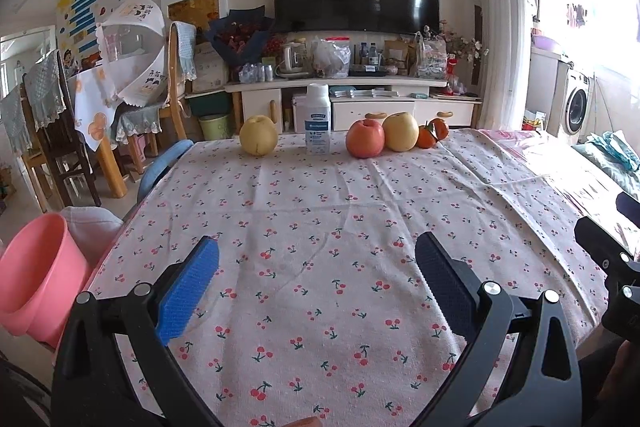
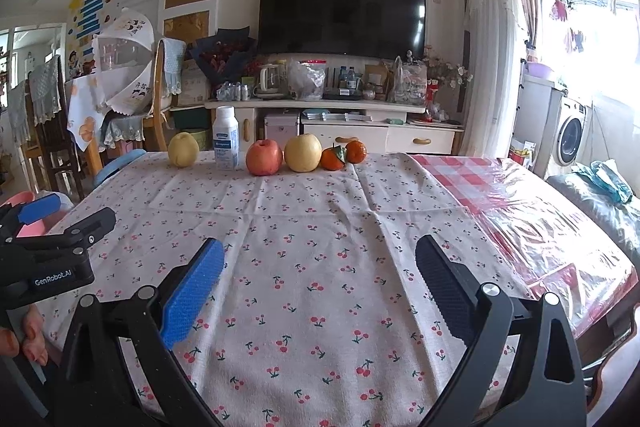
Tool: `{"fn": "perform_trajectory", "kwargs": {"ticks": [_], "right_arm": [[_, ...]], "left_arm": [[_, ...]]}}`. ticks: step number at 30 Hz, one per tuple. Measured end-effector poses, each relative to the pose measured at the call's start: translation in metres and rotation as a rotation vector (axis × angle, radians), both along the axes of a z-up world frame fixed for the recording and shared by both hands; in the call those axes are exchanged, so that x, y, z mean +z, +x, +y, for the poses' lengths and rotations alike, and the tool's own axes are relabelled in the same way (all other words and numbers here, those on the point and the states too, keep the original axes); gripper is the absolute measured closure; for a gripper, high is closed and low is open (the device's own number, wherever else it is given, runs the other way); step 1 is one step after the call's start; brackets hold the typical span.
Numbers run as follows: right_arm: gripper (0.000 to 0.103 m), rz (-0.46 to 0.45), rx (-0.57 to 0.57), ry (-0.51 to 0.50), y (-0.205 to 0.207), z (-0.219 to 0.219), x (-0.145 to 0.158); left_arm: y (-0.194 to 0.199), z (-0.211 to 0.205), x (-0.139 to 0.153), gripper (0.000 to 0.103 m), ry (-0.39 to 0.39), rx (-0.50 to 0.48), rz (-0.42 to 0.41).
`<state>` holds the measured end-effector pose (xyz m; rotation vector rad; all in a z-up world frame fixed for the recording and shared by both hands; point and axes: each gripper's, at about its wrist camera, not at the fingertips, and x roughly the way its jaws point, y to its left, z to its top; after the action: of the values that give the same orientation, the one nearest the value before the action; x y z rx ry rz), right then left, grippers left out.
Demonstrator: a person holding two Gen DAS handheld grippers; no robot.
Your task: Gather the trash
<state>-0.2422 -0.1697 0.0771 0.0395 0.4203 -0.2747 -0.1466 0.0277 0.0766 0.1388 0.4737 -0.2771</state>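
The white plastic bottle [image 1: 318,119] with its blue label stands upright at the far edge of your table, on the cherry-print tablecloth [image 1: 320,227]. It sits between a yellow pear [image 1: 259,135] on its left and a red apple [image 1: 365,138] on its right, apart from both. Beyond the apple you have a second pear [image 1: 401,131] touching it, then two tangerines [image 1: 432,133] side by side.

Your left gripper [image 1: 318,263] hangs over the near part of the cloth with its jaws spread wide and nothing between them, well short of the bottle. Your right gripper [image 2: 320,263] is just as wide and empty, also over the near cloth. From its camera the bottle [image 2: 226,138] stands ahead and to the left.

A pink bin [image 1: 38,279] sits off the table's left edge, near your left gripper. To your right, a red checked cover [image 2: 520,211] under clear plastic shows where the cherry cloth ends.
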Motion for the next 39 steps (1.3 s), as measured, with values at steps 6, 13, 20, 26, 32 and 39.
{"fn": "perform_trajectory", "kwargs": {"ticks": [6, 13, 20, 26, 32, 39], "right_arm": [[0.007, 0.009, 0.012, -0.004, 0.004, 0.001, -0.001], [0.007, 0.005, 0.027, 0.011, 0.008, 0.0, -0.002], [0.007, 0.01, 0.04, 0.024, 0.014, -0.003, -0.005], [0.007, 0.005, 0.041, 0.037, 0.02, -0.005, -0.005], [0.007, 0.001, 0.059, 0.02, 0.025, -0.003, -0.004], [0.007, -0.003, 0.065, 0.018, 0.027, -0.003, -0.004]], "left_arm": [[-0.001, -0.003, -0.002, 0.004, 0.012, -0.006, -0.012], [0.001, -0.006, -0.003, 0.004, 0.018, -0.003, -0.013], [0.004, -0.012, -0.005, 0.004, 0.038, -0.005, -0.014], [0.009, -0.018, -0.008, 0.004, 0.047, -0.002, -0.005], [0.012, -0.021, -0.009, 0.004, 0.051, -0.004, -0.005], [0.014, -0.025, -0.012, 0.004, 0.063, -0.006, -0.003]]}}
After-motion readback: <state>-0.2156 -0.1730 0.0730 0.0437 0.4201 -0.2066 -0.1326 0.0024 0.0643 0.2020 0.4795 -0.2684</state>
